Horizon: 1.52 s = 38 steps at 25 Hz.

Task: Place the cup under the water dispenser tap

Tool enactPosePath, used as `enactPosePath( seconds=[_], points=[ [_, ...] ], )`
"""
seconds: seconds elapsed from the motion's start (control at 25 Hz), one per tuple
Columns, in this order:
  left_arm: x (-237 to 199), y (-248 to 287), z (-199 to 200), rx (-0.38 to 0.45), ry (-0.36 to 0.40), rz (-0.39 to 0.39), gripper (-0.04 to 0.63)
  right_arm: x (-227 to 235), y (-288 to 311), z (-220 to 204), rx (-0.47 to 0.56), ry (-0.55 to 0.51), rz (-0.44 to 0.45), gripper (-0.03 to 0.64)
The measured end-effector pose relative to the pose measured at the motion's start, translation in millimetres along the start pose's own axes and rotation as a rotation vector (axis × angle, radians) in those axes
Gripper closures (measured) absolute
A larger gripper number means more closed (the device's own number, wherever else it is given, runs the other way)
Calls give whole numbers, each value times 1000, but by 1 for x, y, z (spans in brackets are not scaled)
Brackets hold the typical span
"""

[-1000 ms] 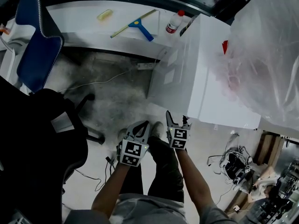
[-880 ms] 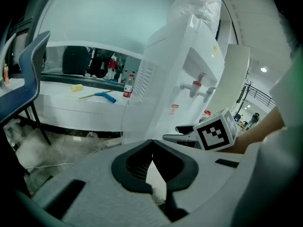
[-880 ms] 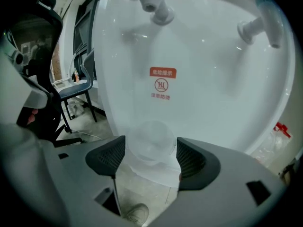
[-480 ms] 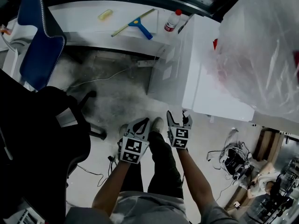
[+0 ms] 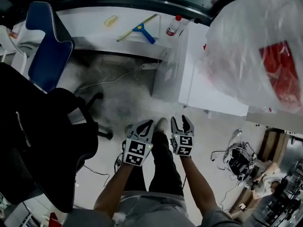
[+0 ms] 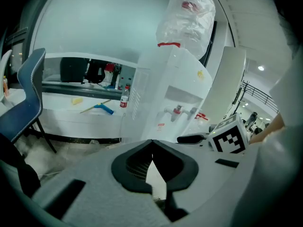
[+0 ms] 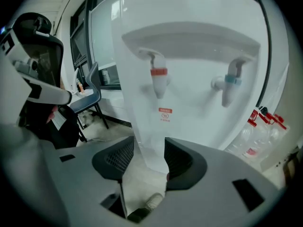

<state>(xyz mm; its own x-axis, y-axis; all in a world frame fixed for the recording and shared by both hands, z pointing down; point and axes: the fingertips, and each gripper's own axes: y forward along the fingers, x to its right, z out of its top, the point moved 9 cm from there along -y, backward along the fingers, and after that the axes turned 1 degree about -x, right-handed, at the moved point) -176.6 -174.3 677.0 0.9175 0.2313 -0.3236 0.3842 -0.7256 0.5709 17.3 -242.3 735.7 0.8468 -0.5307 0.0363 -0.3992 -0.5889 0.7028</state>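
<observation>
One water dispenser [image 7: 194,122], two taps: red tap [image 7: 158,79], blue tap [image 7: 228,83]. Two chairs: blue chair [image 5: 49,51], black chair [image 5: 42,141]. On the desk [image 5: 90,32], one squeegee [image 5: 139,28], one bottle [image 5: 173,26], one sponge [image 5: 111,21].

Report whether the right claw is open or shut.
Open, and closing: the right gripper view shows the right claw with pads apart and nothing between them, only the water dispenser beyond.

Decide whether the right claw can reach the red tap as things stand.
Probably yes: the right claw, empty with jaws closing, points at the red tap, and nothing stands between them.
</observation>
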Motion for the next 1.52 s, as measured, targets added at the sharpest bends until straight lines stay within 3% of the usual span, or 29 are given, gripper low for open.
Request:
enactPosePath(
  seconds=[0.44, 0.96, 1.52],
  points=[
    [48, -73, 102, 72, 141, -56, 585, -29, -128, 79, 177, 148, -9, 567],
    [93, -147, 195, 160, 325, -181, 584, -60, -251, 168, 424, 248, 22, 597],
    [120, -196, 312, 467, 491, -318, 586, -61, -335, 275, 777, 71, -68, 607]
  ],
)
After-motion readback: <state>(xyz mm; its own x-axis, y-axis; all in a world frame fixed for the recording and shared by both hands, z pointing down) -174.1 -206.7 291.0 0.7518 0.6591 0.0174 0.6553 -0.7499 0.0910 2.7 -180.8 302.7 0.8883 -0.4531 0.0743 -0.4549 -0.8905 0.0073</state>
